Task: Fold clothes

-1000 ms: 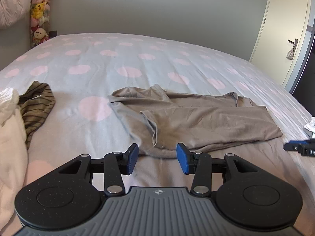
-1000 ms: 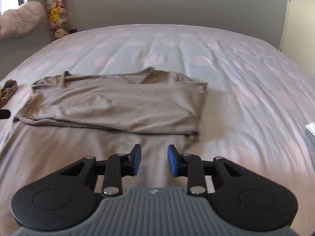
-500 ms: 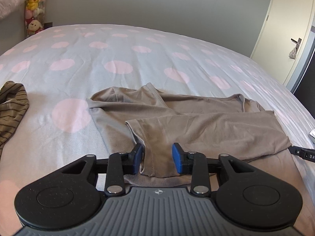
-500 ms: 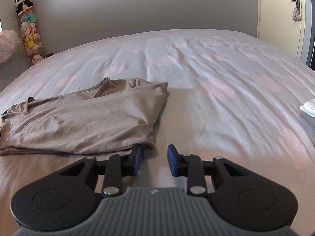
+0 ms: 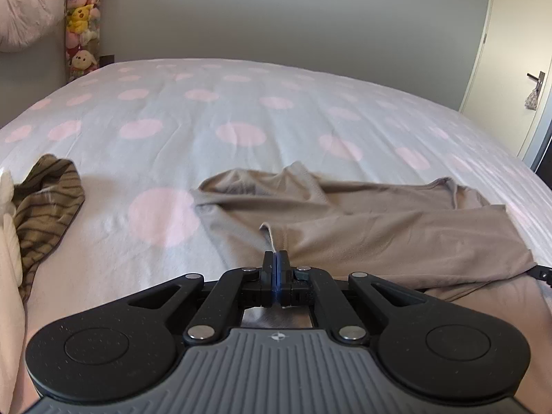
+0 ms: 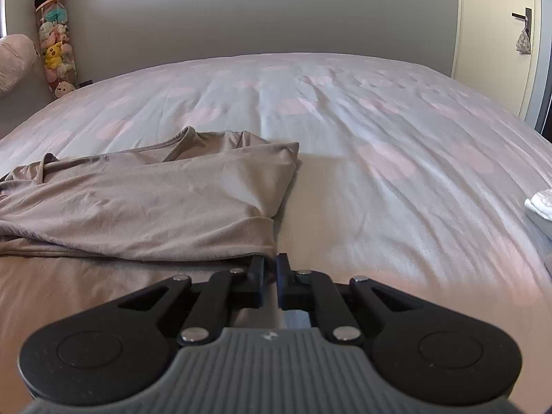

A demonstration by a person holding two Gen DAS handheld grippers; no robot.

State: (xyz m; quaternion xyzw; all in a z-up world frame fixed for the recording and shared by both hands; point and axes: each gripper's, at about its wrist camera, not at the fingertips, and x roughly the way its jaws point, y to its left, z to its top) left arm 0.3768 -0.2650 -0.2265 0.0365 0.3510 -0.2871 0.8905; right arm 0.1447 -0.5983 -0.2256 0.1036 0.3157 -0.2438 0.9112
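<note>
1. On the bed (image 5: 241, 110), near edge, lies the tan garment (image 5: 379, 231), long axis running left-right across both views. It is already doubled lengthwise: a top layer sits over a lower one, neckline at the far side in the right wrist view.
2. Left gripper (image 5: 275, 258): jaws fully closed, pinching a raised edge of the tan garment at its left end. Fabric tents up from the jaws.
3. Right gripper (image 6: 269, 265): jaws almost closed, narrow gap visible. The left finger (image 6: 256, 269) touches or tucks under the near right corner of the garment. Cannot tell whether cloth is actually caught between the jaws.
4. Progress, as a judgement: first lengthwise fold done, cross fold not yet made. Both near corners look to be the pick points for the next fold, so roughly mid-way on this item.
5. Remaining: secure the right corner, bring one end over the other, flatten. The left end is bunched and wrinkled, so it needs smoothing.
6. More items waiting: a striped brown garment (image 5: 45, 203) and a cream cloth (image 5: 10, 258) at left, well apart from the tan garment. Both unfolded.
7. Hidden or unclear:
   - the gripper bodies block the near hem in both views;
   - sleeves not identifiable, probably tucked inside the fold;
   - the cream cloth is cut off by the frame edge;
   - a white item (image 6: 540, 203) at the right edge is cropped, unidentifiable;
   - a dark object (image 5: 543, 272) just past the garment's right end is only partly in frame.
</note>
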